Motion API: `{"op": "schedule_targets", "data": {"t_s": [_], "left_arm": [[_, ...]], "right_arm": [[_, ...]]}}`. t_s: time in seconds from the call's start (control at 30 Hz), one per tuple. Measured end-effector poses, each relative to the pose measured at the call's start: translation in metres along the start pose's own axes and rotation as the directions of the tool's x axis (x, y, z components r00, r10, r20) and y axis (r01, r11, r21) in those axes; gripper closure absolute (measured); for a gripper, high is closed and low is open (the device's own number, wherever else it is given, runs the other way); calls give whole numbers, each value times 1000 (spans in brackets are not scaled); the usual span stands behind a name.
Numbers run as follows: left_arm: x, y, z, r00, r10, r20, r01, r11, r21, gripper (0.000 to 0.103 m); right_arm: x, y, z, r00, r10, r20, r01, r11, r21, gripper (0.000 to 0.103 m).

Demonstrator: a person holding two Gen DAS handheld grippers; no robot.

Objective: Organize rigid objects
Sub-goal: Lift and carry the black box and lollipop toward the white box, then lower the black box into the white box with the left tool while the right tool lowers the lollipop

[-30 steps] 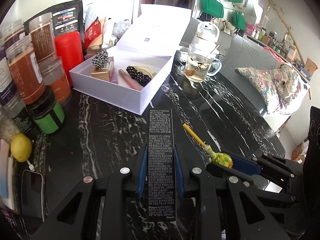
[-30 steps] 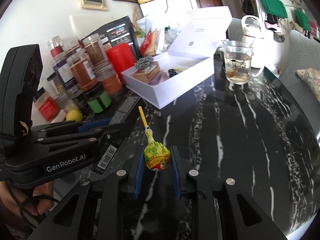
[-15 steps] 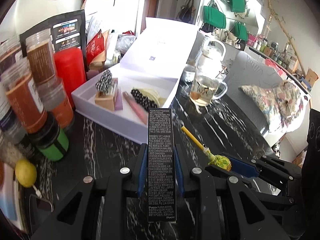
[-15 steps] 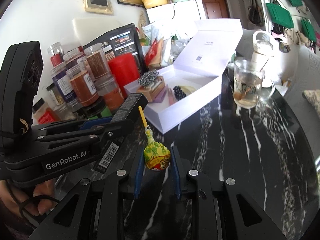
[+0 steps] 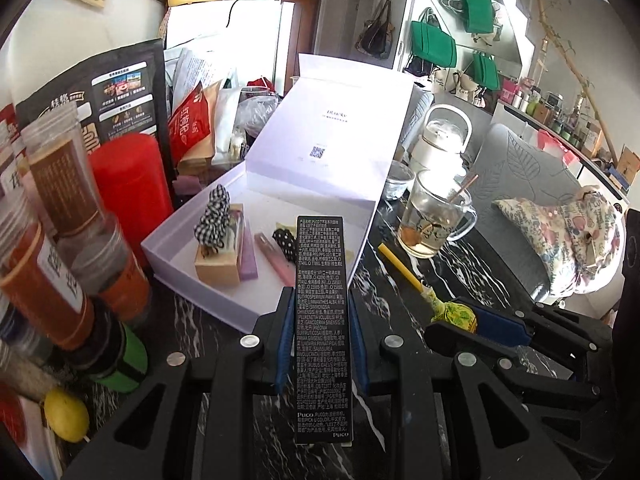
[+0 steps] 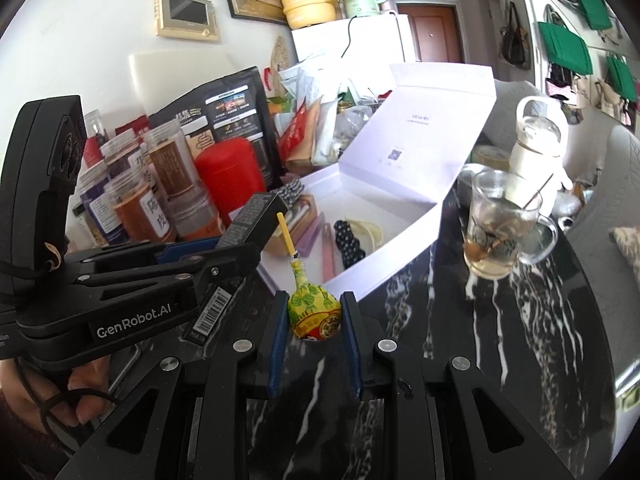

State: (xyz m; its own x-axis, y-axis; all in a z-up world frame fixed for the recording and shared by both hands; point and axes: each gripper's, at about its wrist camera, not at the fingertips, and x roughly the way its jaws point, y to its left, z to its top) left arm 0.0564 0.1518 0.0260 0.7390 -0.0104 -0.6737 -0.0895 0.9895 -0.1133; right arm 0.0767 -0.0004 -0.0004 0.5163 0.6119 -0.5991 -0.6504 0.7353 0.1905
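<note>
My left gripper is shut on a long black carton with white print, held just before the near wall of the open white box. My right gripper is shut on a yellow-wrapped lollipop, its yellow stick pointing toward the white box. The box holds a checked bow on a tan block, a pink stick and a black dotted piece. In the right wrist view the left gripper holds the carton to my left.
Spice jars, a red canister and a green-banded jar crowd the left. A glass mug of tea and a white kettle stand right of the box. A lemon lies near left. The table is black marble.
Both grippers have moved forward toward the white box with their objects still held; the box and jars now look closer and larger.
</note>
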Motion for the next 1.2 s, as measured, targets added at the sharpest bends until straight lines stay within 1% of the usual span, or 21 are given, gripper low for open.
{"op": "schedule_targets", "data": {"t_s": [0.43,0.6,1.0,1.13,1.2], "left_arm": [[27,14,43,999,4,32,-4,1000,5,78],[41,23,62,999,22,44,-23,1000,14,78],[71,44,102,994,69,82,-68,998,-13,78],[84,50,111,993,88,78,-87,996,-19,78],[95,54,113,995,80,60,-79,997,-26,78]], "right_arm": [[32,-11,45,1000,2,8,-2,1000,-28,78],[49,-18,61,1000,4,5,-3,999,-32,78],[83,-32,100,1000,-20,20,21,999,-45,78],[93,-39,108,1000,-28,13,28,999,-40,78],[100,-43,112,1000,-28,6,28,999,-26,78]]}}
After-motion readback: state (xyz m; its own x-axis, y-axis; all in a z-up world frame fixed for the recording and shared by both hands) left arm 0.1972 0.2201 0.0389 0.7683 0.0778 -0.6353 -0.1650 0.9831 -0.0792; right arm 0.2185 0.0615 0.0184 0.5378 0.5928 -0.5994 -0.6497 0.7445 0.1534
